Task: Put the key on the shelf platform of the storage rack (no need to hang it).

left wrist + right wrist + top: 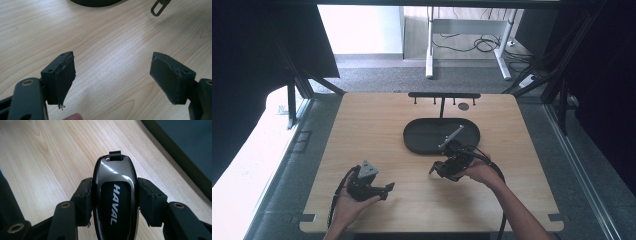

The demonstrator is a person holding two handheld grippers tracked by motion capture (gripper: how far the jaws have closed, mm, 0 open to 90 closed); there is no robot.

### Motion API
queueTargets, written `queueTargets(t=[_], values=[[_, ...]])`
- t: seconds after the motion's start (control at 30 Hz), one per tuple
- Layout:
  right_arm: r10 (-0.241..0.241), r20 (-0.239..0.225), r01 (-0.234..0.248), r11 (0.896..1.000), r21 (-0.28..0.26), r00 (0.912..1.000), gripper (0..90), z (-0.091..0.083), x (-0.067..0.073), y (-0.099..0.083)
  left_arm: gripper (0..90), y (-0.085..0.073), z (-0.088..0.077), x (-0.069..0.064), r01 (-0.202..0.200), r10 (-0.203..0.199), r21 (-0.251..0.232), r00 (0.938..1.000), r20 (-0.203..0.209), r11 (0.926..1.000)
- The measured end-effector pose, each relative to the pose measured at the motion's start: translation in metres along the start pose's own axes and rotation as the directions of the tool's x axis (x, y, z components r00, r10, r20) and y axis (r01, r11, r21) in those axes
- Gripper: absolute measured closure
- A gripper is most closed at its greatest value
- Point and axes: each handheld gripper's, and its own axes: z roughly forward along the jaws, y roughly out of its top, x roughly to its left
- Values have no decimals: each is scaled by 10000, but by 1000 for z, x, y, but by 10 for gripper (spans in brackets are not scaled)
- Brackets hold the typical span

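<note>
Car key pinched in the right gripper, just short of the black tray.

The right gripper [113,202] has its fingers [83,200] pinching a glossy dark car key [115,195] across its width; the key's long axis runs straight out along the fingers, its strap loop [115,155] pointing away from the hand; the oval tray [418,136] lies just beyond on the bench [377,125], with the key rack [444,95] at its far side; the right hand is much the nearer; the left gripper [112,82] hovers with fingers spread wide on nothing, well apart from both.
</note>
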Motion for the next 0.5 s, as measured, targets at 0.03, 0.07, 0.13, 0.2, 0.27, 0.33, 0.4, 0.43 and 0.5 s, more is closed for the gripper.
queueTargets(t=[0.03, 0.07, 0.13, 0.2, 0.27, 0.33, 0.4, 0.43, 0.5], values=[[17, -28, -17, 10000, -31, 10000, 494, -1, 0, 1, 209, 0, 0, 0, 2, -2, -1, 10000, 5, 10000], [17, -28, -17, 10000, -31, 10000, 494, -1, 0, 1, 209, 0, 0, 0, 2, -2, -1, 10000, 5, 10000], [-118, -50, 118, 9999, -60, 9999, 494, -5, 0, 3, 210, 0, 0, 0, -31, 31, 20, 10000, 20, 10000], [-141, -32, 141, 9999, -76, 9999, 494, -6, 0, 4, 210, 1, 1, -1, -42, 42, 27, 10000, 16, 10000], [-203, 59, 204, 9997, -121, 9998, 494, -9, 0, 8, 210, 1, 1, -2, -106, 106, 26, 9999, 39, 9999], [-218, 84, 219, 9997, -148, 9997, 494, -10, 0, 9, 210, 1, 1, -2, -116, 116, 33, 9999, 49, 9999], [-230, 104, 232, 9996, -170, 9997, 494, -11, 0, 12, 211, 1, 1, -2, -117, 117, 38, 9999, 50, 9999], [-268, 122, 271, 9995, -189, 9996, 494, -12, -1, 15, 211, 1, 1, -2, -102, 102, 63, 9999, 47, 9999], [-273, 86, 275, 9994, -227, 9996, 494, -13, -1, 18, 212, 0, 1, -2, -113, 113, 78, 9999, 55, 9999]])
